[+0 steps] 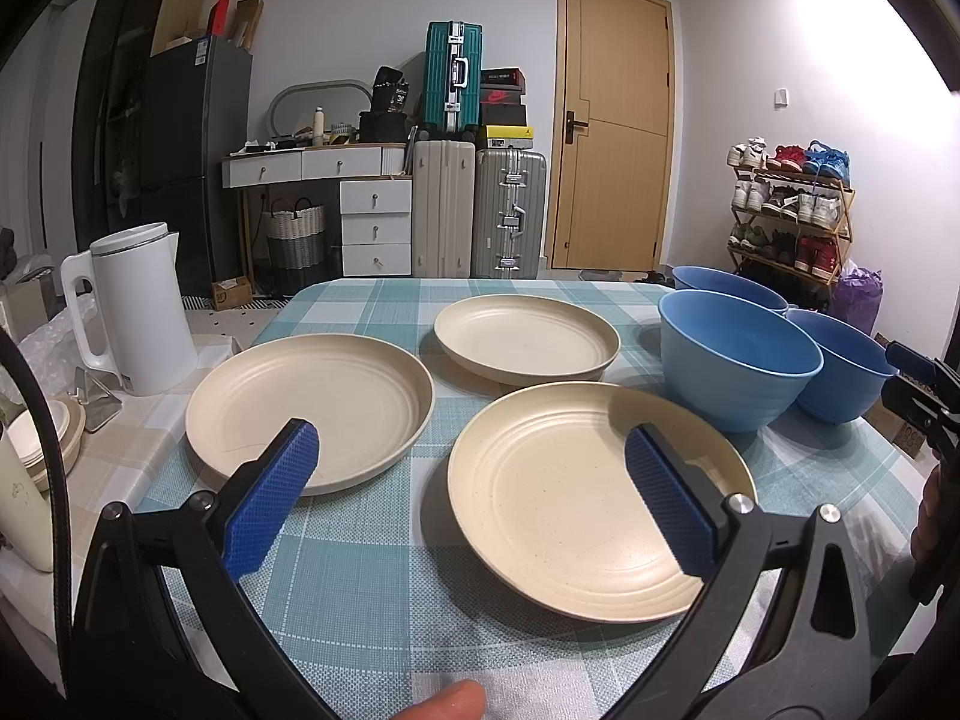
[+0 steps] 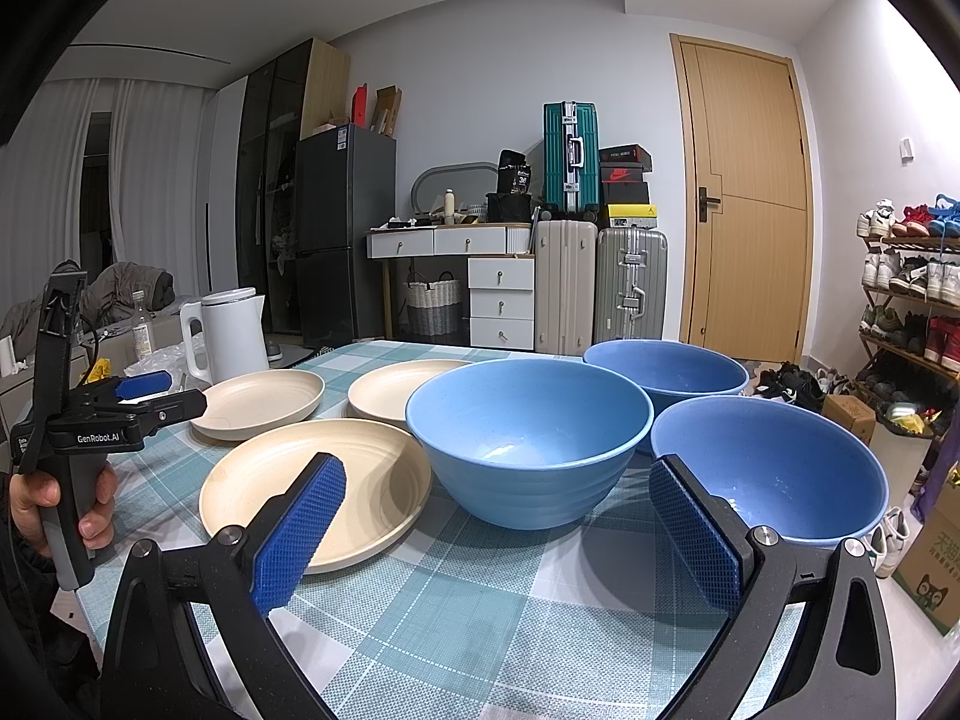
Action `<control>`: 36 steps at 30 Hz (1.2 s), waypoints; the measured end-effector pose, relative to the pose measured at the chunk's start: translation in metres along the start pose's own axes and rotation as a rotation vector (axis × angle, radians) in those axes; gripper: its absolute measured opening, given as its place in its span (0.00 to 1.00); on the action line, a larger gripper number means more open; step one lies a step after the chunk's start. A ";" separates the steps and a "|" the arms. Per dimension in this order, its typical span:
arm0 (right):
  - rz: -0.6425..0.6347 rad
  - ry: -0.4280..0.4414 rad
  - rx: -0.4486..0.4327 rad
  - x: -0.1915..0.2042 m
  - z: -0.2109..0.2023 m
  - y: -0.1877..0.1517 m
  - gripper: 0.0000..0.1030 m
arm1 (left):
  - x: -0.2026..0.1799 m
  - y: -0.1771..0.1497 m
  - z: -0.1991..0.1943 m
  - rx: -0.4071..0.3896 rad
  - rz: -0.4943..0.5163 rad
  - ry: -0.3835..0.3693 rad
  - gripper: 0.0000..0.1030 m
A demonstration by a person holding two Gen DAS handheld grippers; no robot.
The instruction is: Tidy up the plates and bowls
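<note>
Three cream plates lie on the checked tablecloth: a near plate [image 1: 576,504] [image 2: 354,480], a left plate [image 1: 312,402] [image 2: 258,399] and a far plate [image 1: 528,339] [image 2: 396,390]. Three blue bowls stand to their right: a middle bowl [image 1: 738,366] [image 2: 528,444], a far bowl [image 1: 726,285] [image 2: 666,369] and a right bowl [image 1: 846,366] [image 2: 774,468]. My left gripper [image 1: 471,468] is open and empty, above the near edges of the left and near plates. My right gripper [image 2: 498,504] is open and empty, in front of the middle bowl.
A white electric kettle [image 1: 141,306] [image 2: 225,333] stands at the table's left edge, with small dishes [image 1: 45,438] beside it. The right table edge runs just past the right bowl, with a shoe rack [image 2: 912,288] and boxes [image 2: 936,570] beyond. Suitcases [image 1: 480,210] stand behind the table.
</note>
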State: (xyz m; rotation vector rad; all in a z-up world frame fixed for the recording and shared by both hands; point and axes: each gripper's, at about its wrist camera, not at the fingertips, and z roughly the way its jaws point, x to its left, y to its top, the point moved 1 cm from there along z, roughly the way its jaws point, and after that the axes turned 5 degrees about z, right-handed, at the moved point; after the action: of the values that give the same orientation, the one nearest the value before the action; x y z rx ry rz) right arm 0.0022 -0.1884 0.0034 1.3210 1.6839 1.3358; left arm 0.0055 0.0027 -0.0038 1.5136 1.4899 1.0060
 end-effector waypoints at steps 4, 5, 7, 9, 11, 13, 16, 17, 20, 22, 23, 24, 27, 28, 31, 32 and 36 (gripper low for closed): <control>0.000 0.000 0.000 0.000 0.000 0.000 1.00 | 0.000 0.000 0.000 0.000 0.000 0.000 0.99; 0.000 0.000 0.000 0.000 0.000 0.000 1.00 | 0.000 0.000 0.000 0.000 0.000 -0.001 0.99; 0.000 0.000 0.000 0.000 0.000 0.000 1.00 | 0.000 0.000 0.000 -0.001 0.000 0.001 0.99; 0.000 0.000 0.000 0.000 0.000 0.000 1.00 | 0.000 0.000 0.000 0.000 0.001 -0.001 0.99; 0.000 0.000 0.000 0.000 0.000 0.000 1.00 | 0.000 0.000 0.000 0.000 0.002 0.003 0.99; 0.000 0.000 0.000 0.000 0.000 0.000 1.00 | 0.001 0.001 0.000 0.000 0.002 0.002 0.99; 0.000 0.000 0.000 0.000 0.000 0.000 1.00 | 0.002 0.004 -0.002 0.002 0.004 0.002 0.99; 0.000 0.000 0.001 0.000 0.001 0.000 1.00 | 0.003 0.004 -0.002 0.001 0.003 0.003 0.99; 0.000 0.000 0.000 0.000 0.001 0.000 1.00 | 0.004 0.006 -0.005 -0.002 0.001 0.001 0.99; 0.000 0.000 0.000 0.000 0.001 0.000 1.00 | 0.004 0.007 -0.005 -0.002 0.002 0.003 0.99; 0.000 0.000 0.000 0.000 0.001 0.000 1.00 | 0.004 0.007 -0.005 -0.001 0.002 0.003 0.99; 0.000 0.000 0.001 0.000 0.001 0.000 1.00 | 0.004 0.007 -0.005 -0.002 0.002 0.004 0.99; 0.001 0.000 0.000 0.000 0.001 0.000 1.00 | 0.004 0.007 -0.005 -0.002 0.004 0.002 0.99; 0.001 -0.001 0.002 0.000 0.001 0.000 1.00 | 0.004 0.007 -0.005 -0.002 0.003 0.004 0.99; -0.001 -0.003 0.004 0.000 0.001 0.000 1.00 | 0.006 0.008 -0.008 -0.005 0.003 0.012 0.99; 0.000 -0.003 0.004 0.000 0.001 0.000 1.00 | 0.008 0.010 -0.010 -0.005 0.000 0.014 0.99; -0.003 -0.005 0.013 -0.002 -0.002 -0.001 1.00 | 0.015 0.014 -0.014 -0.009 -0.022 0.020 0.99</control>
State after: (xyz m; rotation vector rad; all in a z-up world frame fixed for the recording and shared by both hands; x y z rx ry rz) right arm 0.0009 -0.1913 0.0025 1.3280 1.6932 1.3210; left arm -0.0017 0.0174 0.0144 1.4816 1.5106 1.0172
